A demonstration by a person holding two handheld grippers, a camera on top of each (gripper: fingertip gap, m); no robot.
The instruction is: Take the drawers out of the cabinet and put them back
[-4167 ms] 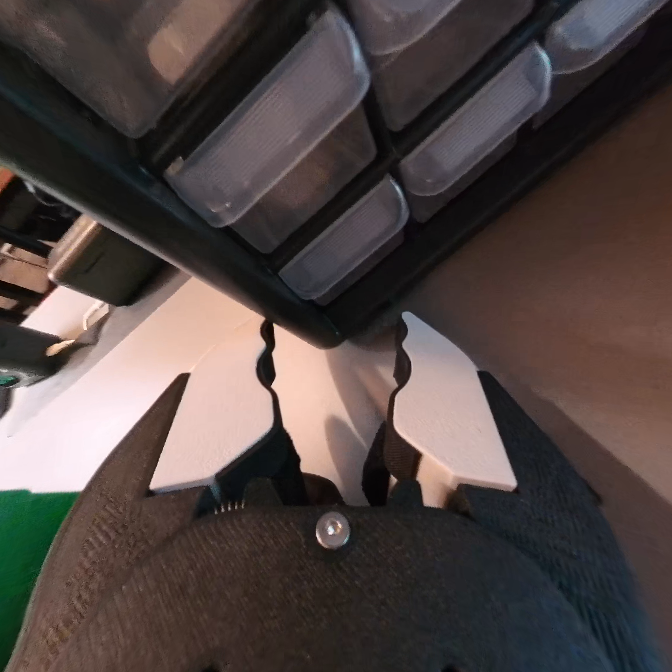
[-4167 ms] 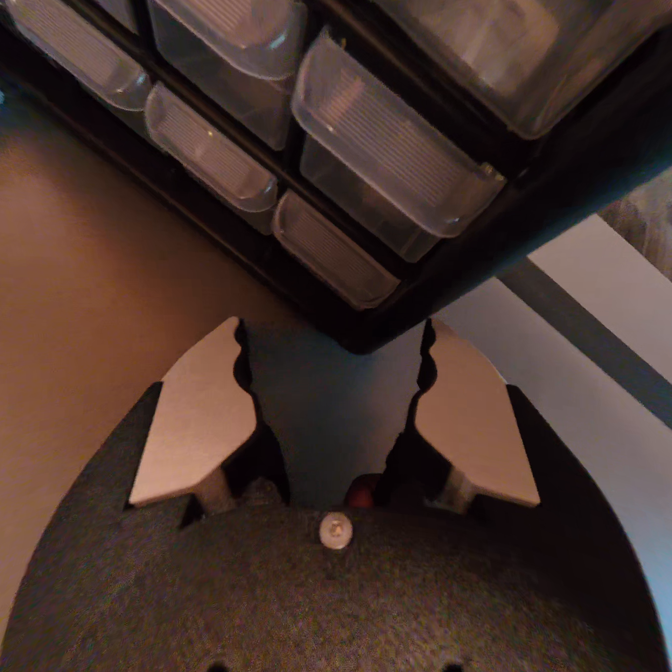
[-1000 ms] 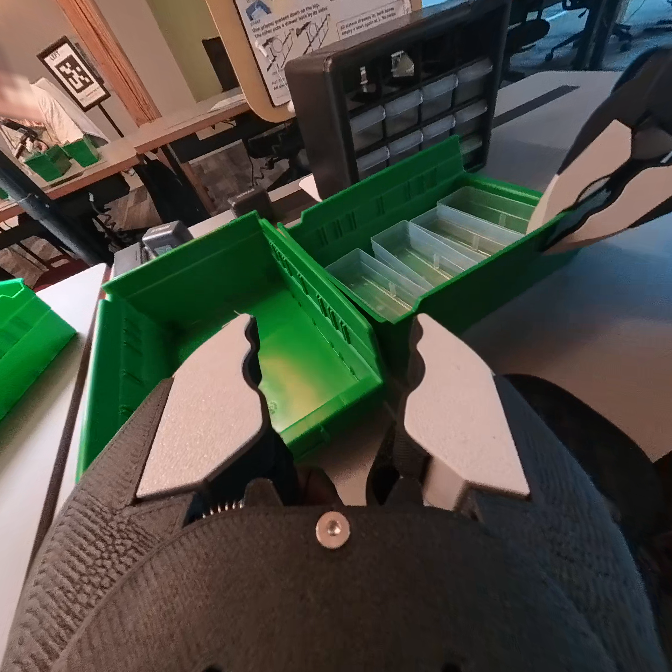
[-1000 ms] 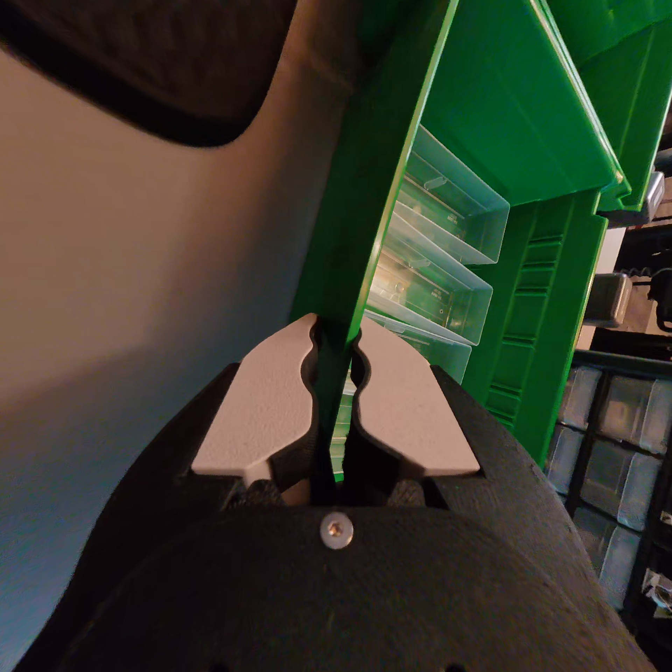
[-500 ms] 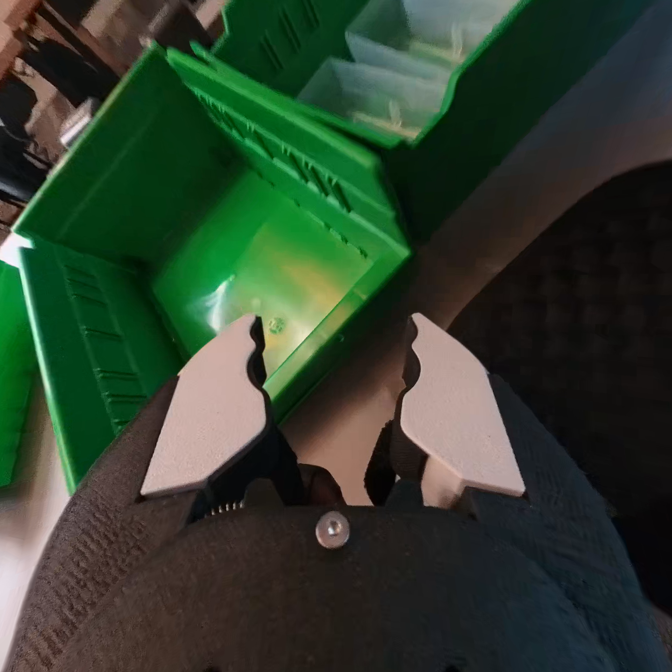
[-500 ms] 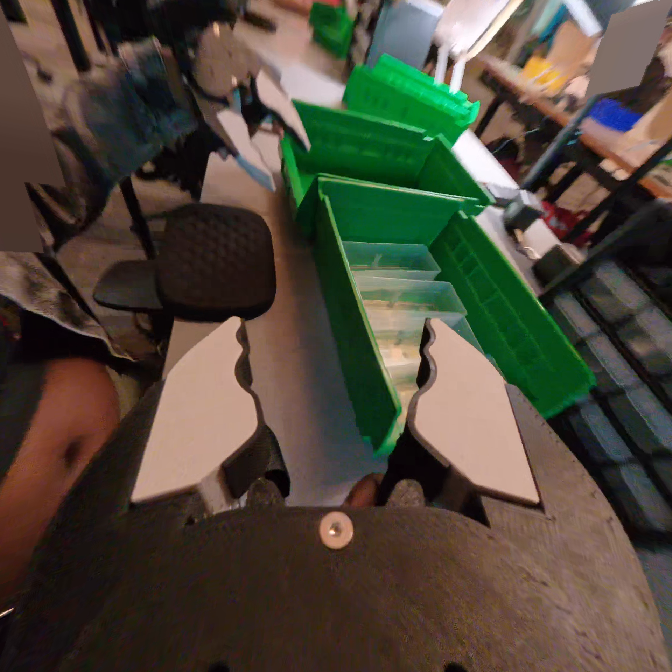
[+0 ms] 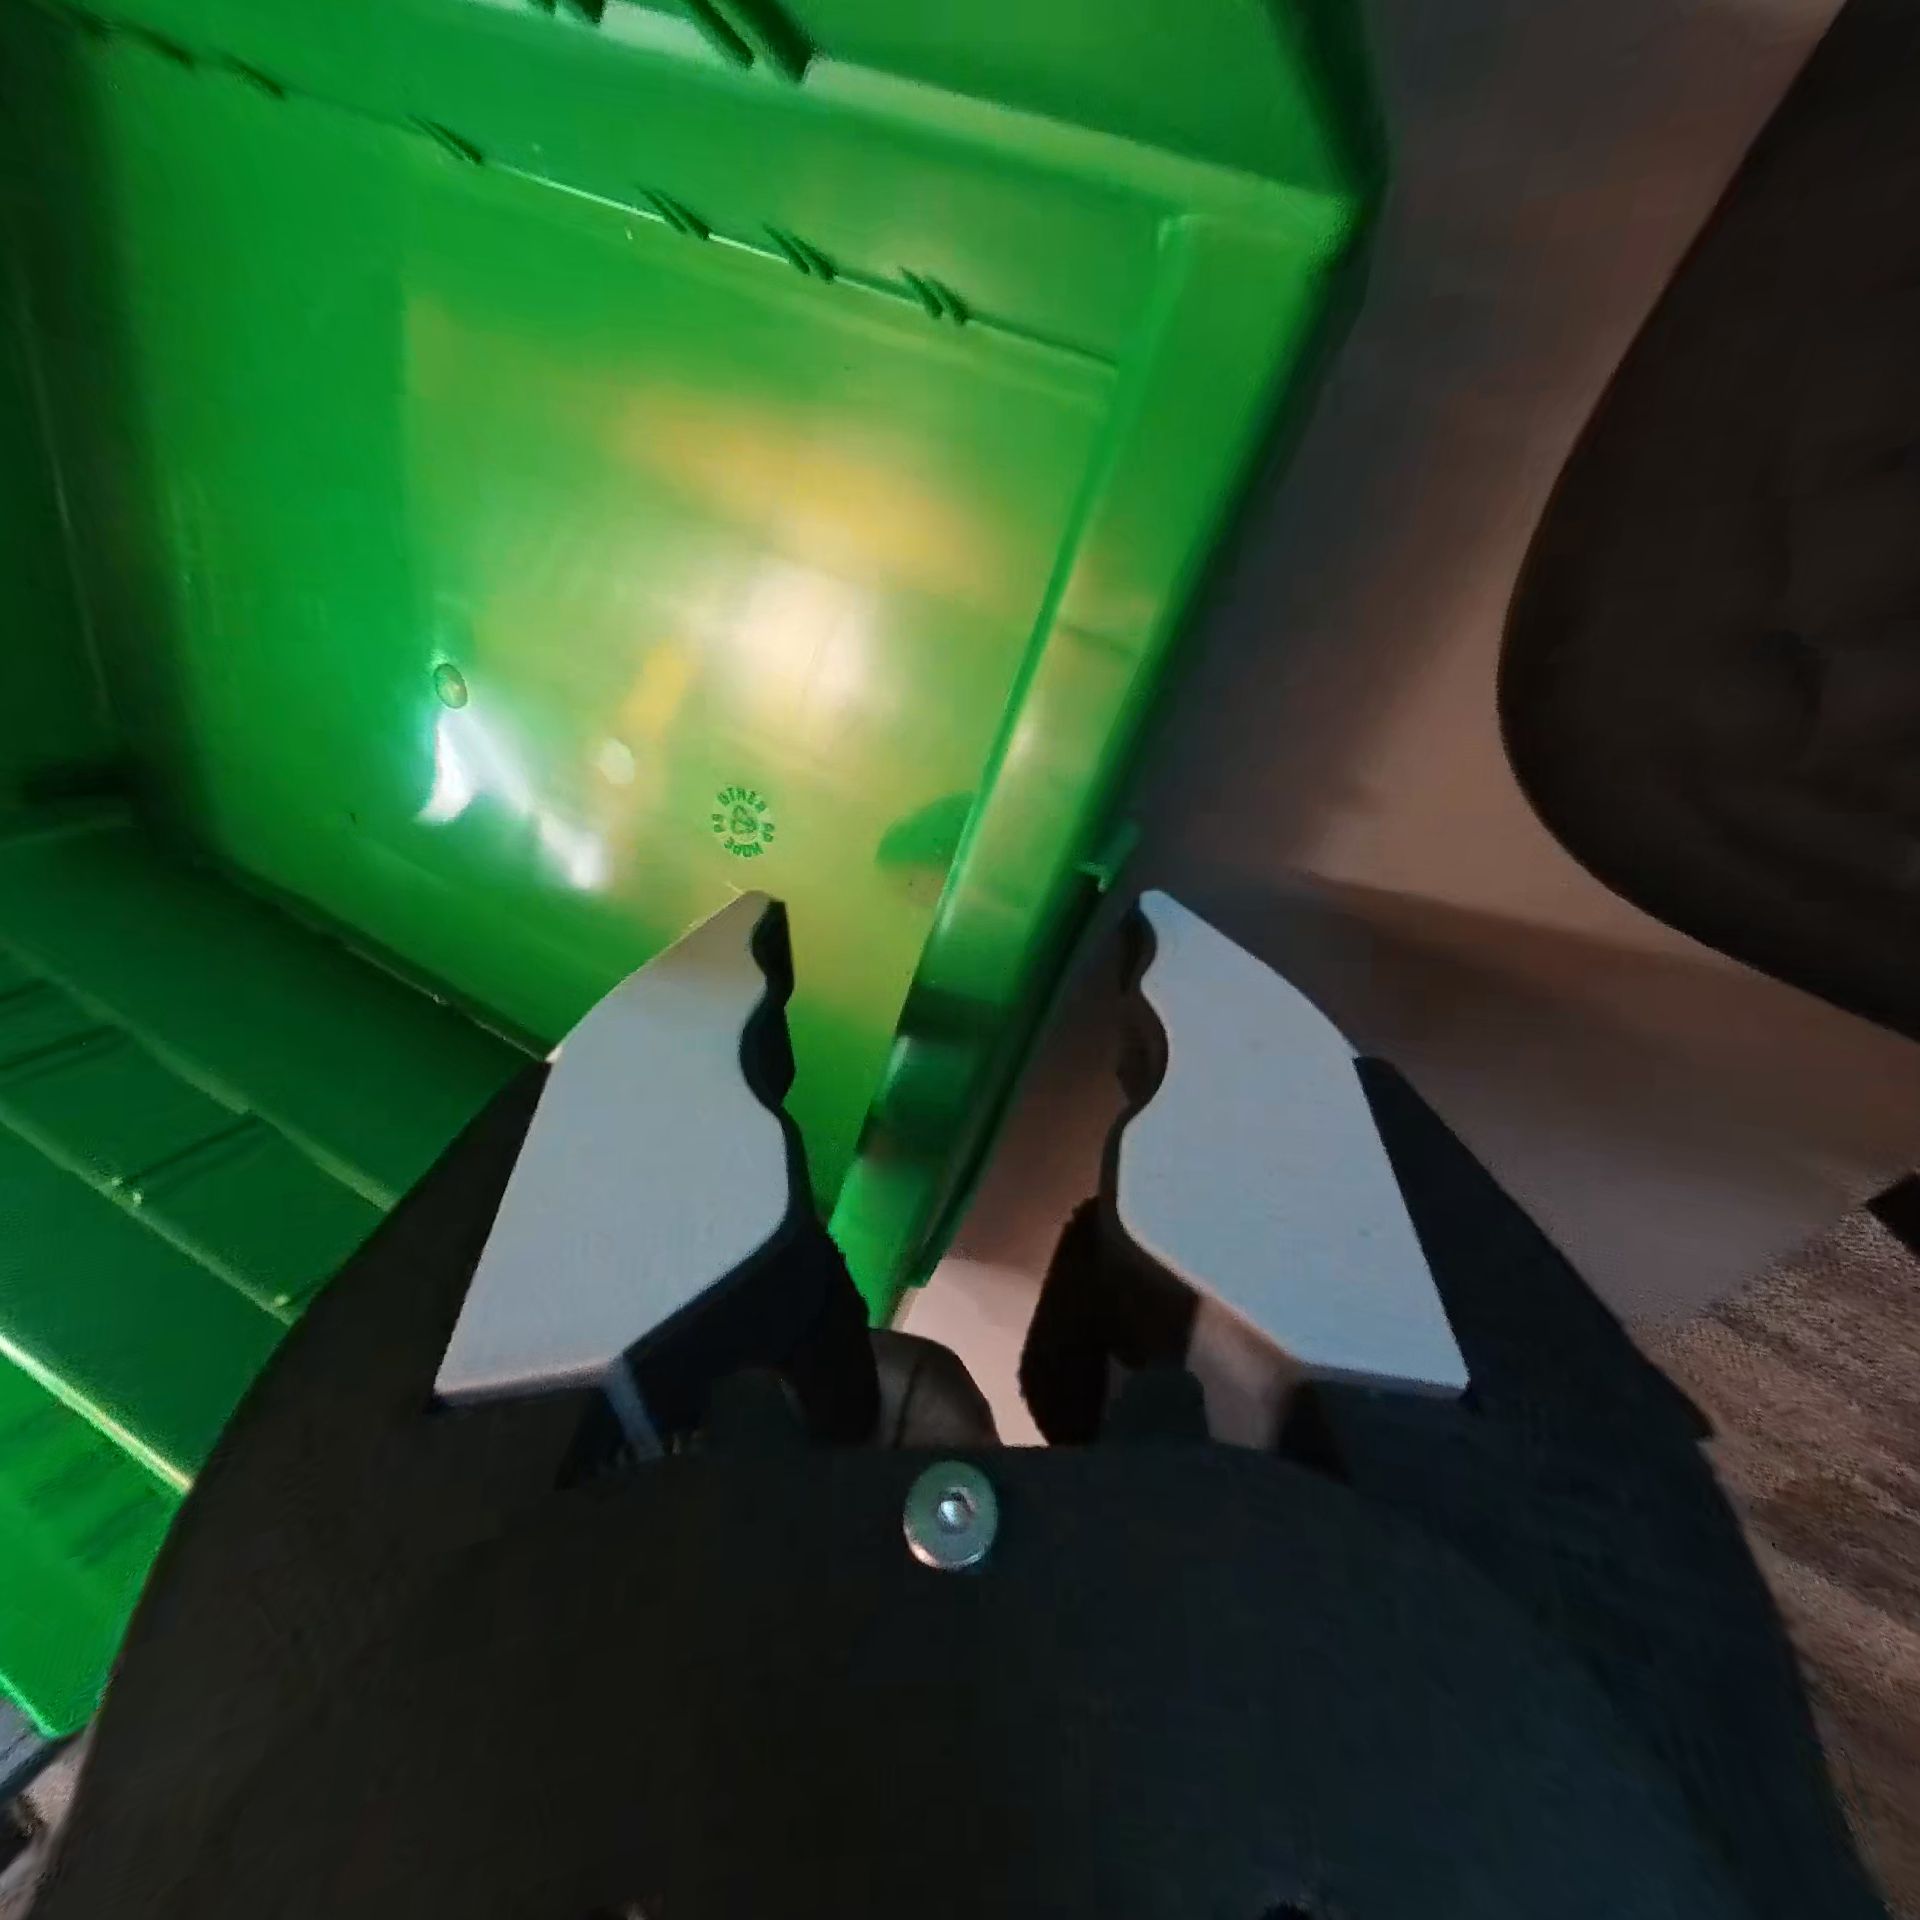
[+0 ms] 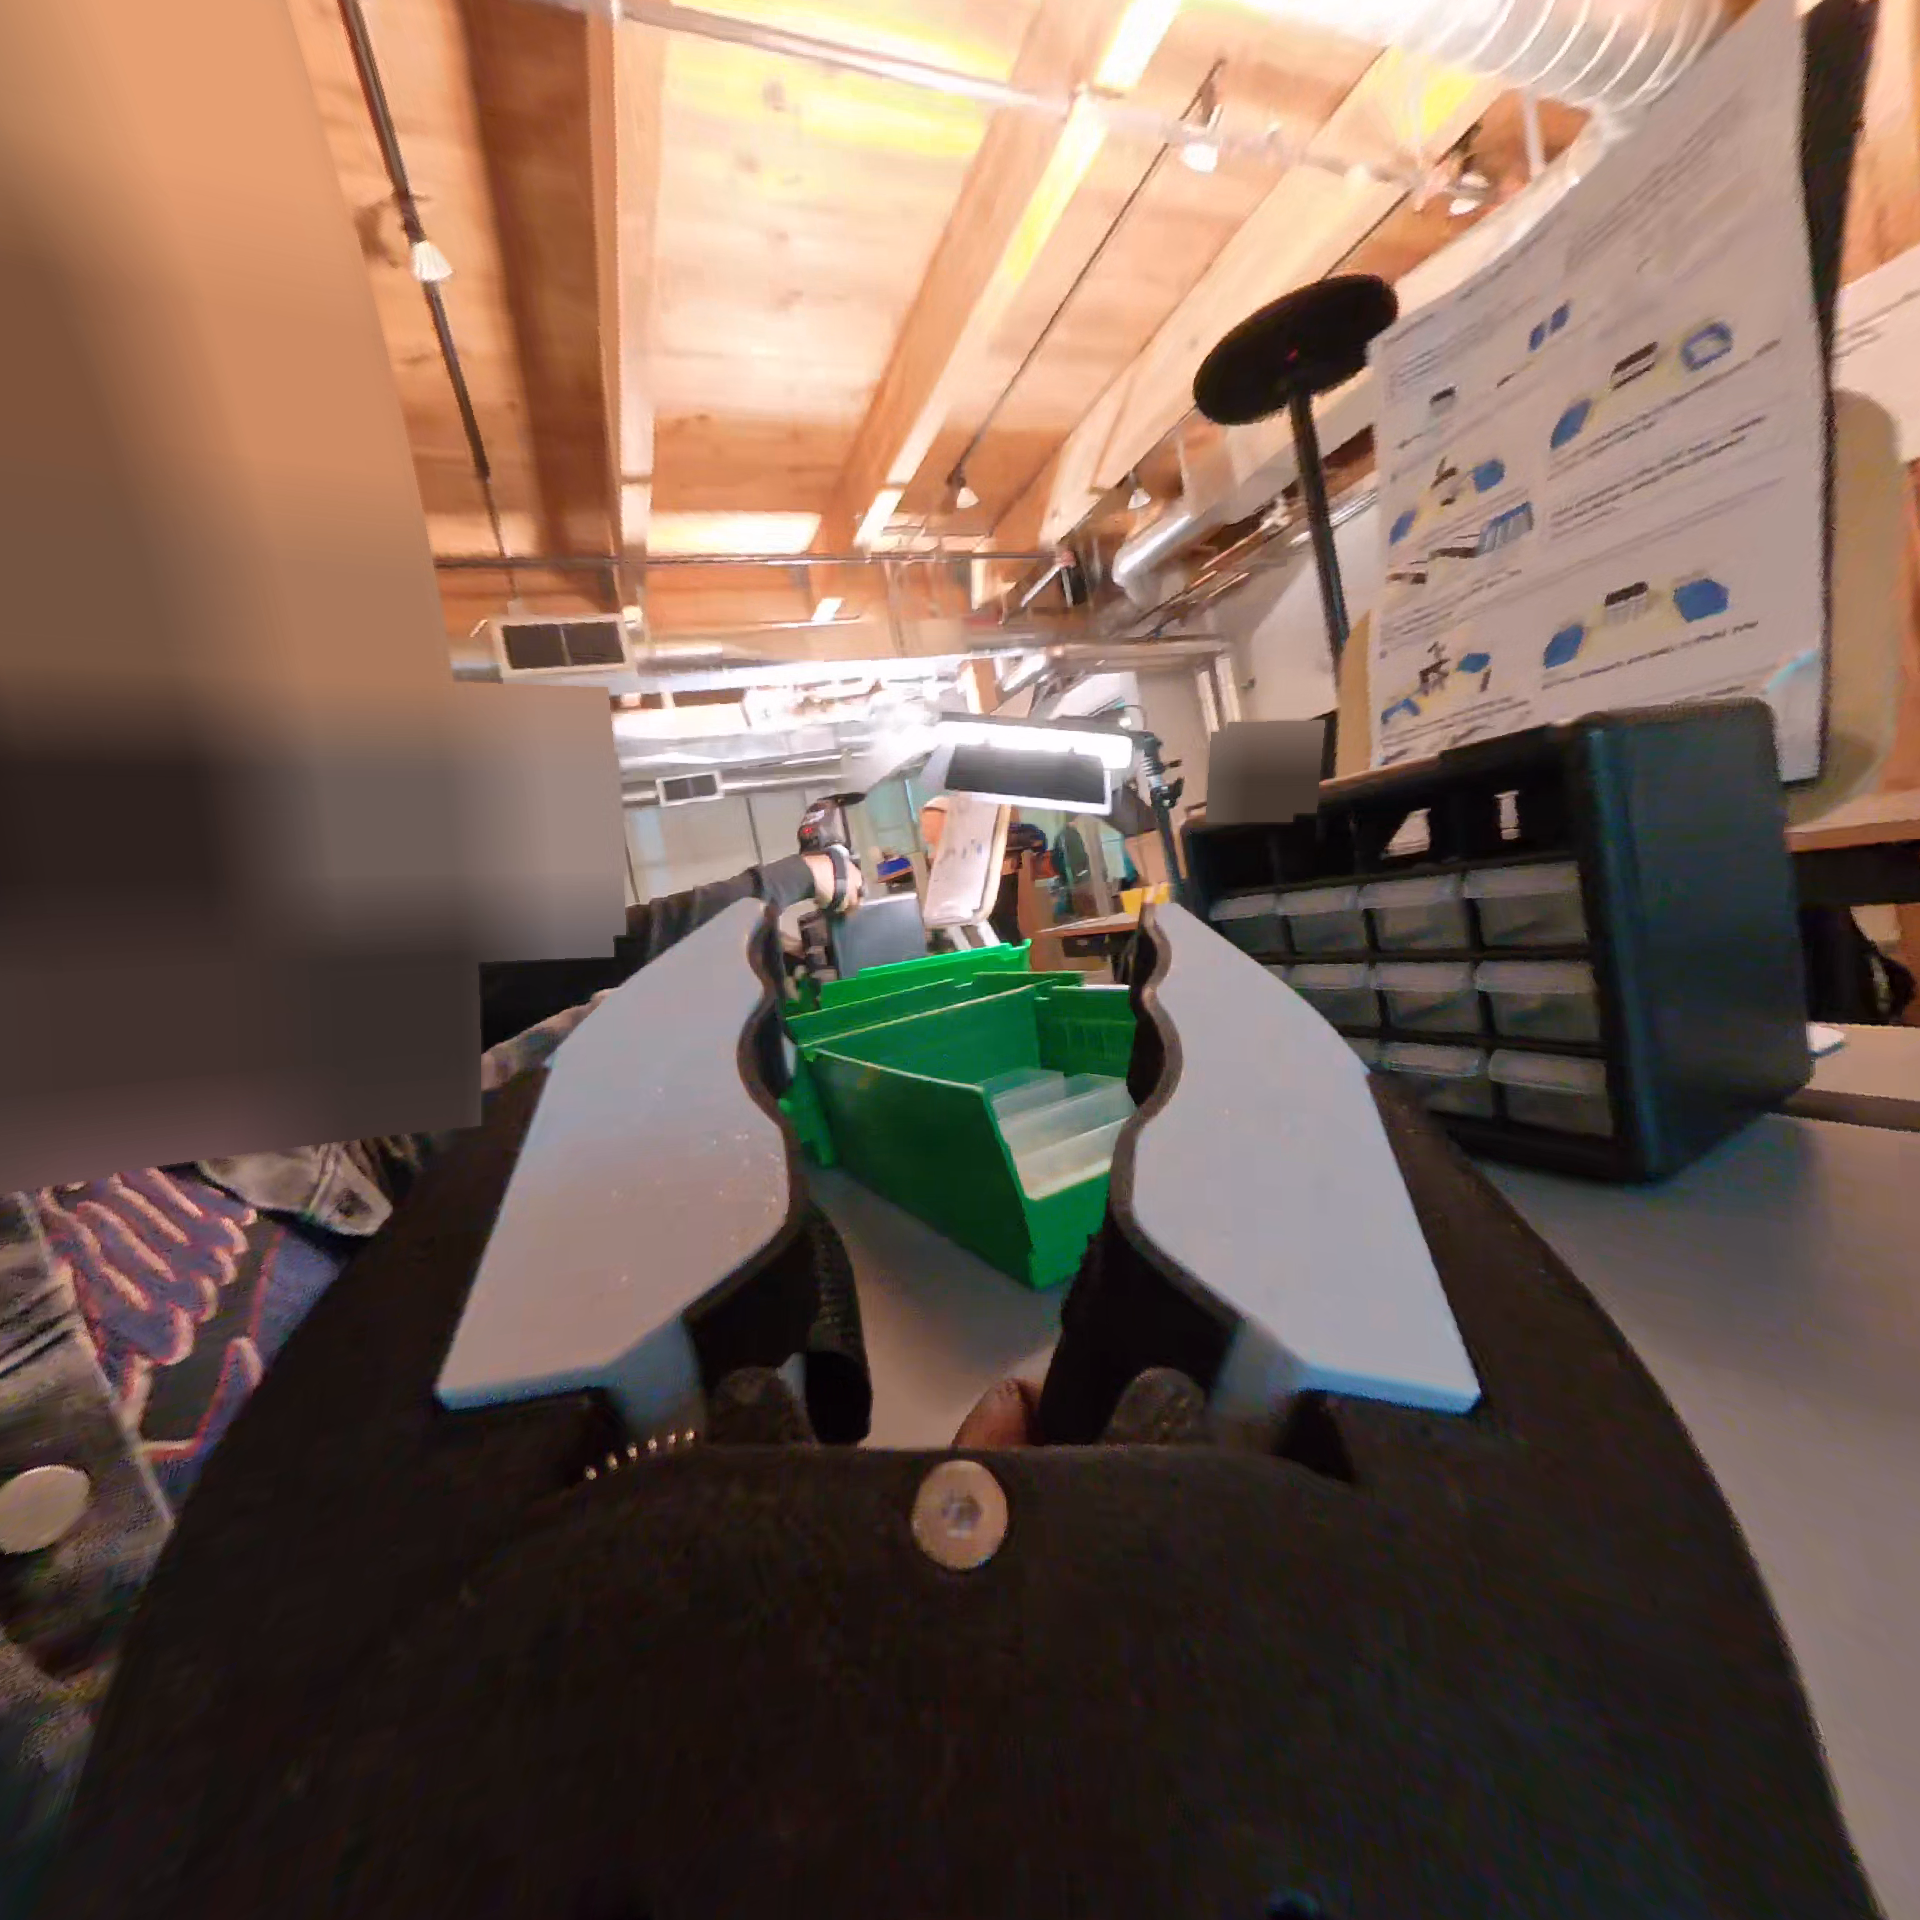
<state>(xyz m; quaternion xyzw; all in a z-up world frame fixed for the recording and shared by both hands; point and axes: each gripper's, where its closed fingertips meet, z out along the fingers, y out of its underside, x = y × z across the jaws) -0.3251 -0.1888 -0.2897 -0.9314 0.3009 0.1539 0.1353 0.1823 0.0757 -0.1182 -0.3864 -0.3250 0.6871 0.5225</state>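
Both hand-held grippers empty, drawers waiting in a bin

The left hand-held gripper (image 7: pixel 951 914), jaws apart, straddles the wall of an empty green bin (image 7: pixel 1049 727), likely to grip it. Only the right view shows the rest: the right hand-held gripper (image 8: pixel 951 914), also spread, faces clear drawers (image 8: pixel 1049 1127) in a second bin (image 8: pixel 914 1153) beside the black cabinet (image 8: pixel 1683 935) on the counter (image 8: pixel 1704 1351).

The left gripper (image 7: pixel 956 925) hangs with its jaws spread, straddling the front wall of a green bin (image 7: pixel 644 540): one finger (image 7: pixel 634 1143) sits inside, at 9 o'clock of the wall; the other (image 7: pixel 1268 1143) is outside, at 3 o'clock, over the pale table (image 7: pixel 1507 997). A dark rounded shape (image 7: pixel 1745 644) fills the 2 o'clock corner.
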